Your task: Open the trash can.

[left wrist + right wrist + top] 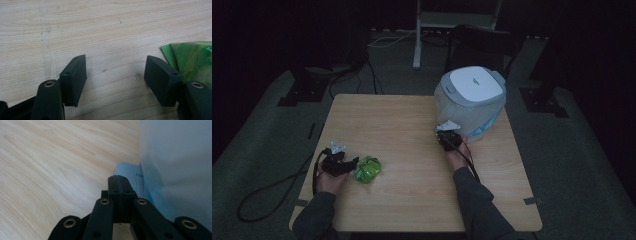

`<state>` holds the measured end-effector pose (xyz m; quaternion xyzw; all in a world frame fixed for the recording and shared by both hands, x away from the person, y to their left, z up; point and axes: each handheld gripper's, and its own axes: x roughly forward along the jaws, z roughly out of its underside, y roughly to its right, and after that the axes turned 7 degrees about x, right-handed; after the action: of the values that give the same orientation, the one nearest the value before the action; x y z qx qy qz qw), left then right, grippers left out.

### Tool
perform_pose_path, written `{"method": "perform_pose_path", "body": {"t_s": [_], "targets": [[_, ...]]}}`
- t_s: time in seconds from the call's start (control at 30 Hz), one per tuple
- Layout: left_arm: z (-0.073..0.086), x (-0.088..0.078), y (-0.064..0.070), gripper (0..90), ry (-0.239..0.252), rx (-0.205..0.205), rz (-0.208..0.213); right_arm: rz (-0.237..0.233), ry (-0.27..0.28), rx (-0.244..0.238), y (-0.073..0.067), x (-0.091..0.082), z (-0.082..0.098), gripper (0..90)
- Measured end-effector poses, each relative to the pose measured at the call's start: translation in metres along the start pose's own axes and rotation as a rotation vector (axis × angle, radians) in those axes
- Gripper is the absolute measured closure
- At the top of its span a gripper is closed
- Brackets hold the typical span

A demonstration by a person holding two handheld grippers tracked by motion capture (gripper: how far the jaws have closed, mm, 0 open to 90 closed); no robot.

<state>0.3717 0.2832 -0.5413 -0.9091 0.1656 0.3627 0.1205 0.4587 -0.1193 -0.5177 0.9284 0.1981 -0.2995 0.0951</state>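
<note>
White-lidded bin point(472, 100) closed, green bag point(367, 169) outside on table point(412, 150)

No legible text, label, brand, number or sign was found in any view. The white lid of the pale bin point(472, 97) was examined in the high view; no lettering can be made out on it at that resolution. The crumpled green bag point(367, 169) carries no readable print, either there or in the left gripper view point(193, 58). The table point(392, 130) surface shows wood grain and small marks, none of them readable as writing.
</note>
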Motion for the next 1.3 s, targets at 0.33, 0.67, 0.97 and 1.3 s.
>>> {"method": "perform_pose_path", "body": {"t_s": [0.33,0.67,0.97,1.3], "targets": [[0.0,0.0,0.0,35.0,0.0,0.0,0.001,0.054,0.005,-0.034,-0.005,0.01,-0.009,89.8],[0.0,0.0,0.0,35.0,0.0,-0.001,0.001,0.051,-0.013,-0.009,0.0,0.017,-0.006,89.9],[0.001,0.0,0.0,35.0,0.003,-0.003,0.003,0.051,-0.02,-0.019,0.0,0.021,-0.005,90.0],[0.001,0.0,0.0,35.0,0.004,-0.004,0.003,0.06,-0.034,-0.035,-0.001,0.022,-0.005,90.0]]}}
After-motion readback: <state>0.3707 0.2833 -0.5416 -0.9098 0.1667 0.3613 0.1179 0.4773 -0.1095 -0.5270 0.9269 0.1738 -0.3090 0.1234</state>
